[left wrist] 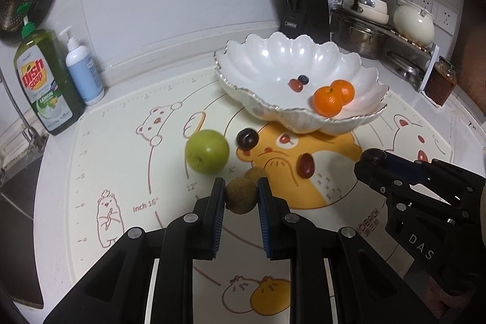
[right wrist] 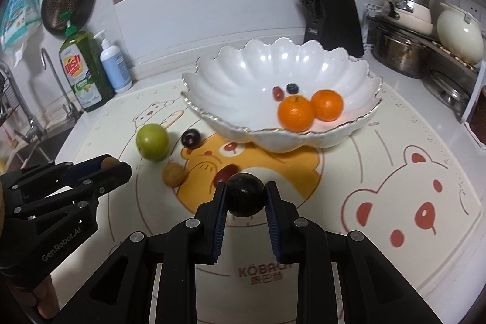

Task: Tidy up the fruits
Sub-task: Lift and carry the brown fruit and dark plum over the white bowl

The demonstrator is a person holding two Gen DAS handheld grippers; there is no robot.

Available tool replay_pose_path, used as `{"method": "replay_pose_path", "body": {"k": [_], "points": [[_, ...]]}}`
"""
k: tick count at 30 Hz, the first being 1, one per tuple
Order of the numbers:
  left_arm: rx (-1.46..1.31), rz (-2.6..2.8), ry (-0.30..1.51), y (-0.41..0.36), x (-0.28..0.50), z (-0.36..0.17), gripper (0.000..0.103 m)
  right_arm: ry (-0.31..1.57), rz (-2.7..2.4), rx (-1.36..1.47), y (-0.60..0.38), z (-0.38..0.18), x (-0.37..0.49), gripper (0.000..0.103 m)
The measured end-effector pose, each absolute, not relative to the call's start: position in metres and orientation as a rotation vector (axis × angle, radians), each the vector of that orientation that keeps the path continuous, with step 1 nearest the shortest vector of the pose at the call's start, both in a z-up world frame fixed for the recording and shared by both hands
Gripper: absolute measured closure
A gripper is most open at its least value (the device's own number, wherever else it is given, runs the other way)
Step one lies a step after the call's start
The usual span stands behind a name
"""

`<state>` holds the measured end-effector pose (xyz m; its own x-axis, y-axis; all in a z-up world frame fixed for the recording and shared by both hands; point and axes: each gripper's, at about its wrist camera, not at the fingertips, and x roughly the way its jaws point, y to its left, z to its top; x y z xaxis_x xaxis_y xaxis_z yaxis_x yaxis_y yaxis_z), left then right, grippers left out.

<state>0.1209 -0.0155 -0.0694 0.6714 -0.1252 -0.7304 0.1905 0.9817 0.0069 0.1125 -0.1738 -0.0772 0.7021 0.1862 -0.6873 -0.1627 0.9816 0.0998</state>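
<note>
My left gripper (left wrist: 241, 196) is shut on a small brown round fruit (left wrist: 241, 196), held above the mat. My right gripper (right wrist: 246, 199) is shut on a dark round fruit (right wrist: 246, 195). Each gripper shows in the other's view, the right gripper (left wrist: 369, 160) at right and the left gripper (right wrist: 114, 164) at left. A white scalloped bowl (left wrist: 267, 59) at the back holds two oranges (left wrist: 329, 100), a blueberry (left wrist: 303, 79) and a small red fruit (left wrist: 295, 85). On the mat lie a green apple (left wrist: 207, 151), a dark fruit (left wrist: 247, 138), a red grape (left wrist: 306, 165) and another brown fruit (right wrist: 173, 174).
A printed baking mat (left wrist: 121, 172) covers the counter. Dish soap (left wrist: 45, 81) and a pump bottle (left wrist: 83, 69) stand at back left beside the sink (right wrist: 36, 141). A knife block (left wrist: 303, 2), pots (left wrist: 358, 32) and a jar (left wrist: 442, 81) crowd the back right.
</note>
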Motion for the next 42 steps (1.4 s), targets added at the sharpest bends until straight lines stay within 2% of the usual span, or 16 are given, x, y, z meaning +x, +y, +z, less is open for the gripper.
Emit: {"method": "replay_pose_path", "body": {"k": [30,42], "points": [[0.108,-0.223,0.738,-0.056,0.176,-0.026,0.081,0.667,0.107,0.053,-0.222,-0.029,0.152,0.077],[0.107,-0.227,0.739,-0.062,0.209,-0.027,0.081,0.675,0.083,0.054,-0.231,-0.031,0.183,0.077]]}}
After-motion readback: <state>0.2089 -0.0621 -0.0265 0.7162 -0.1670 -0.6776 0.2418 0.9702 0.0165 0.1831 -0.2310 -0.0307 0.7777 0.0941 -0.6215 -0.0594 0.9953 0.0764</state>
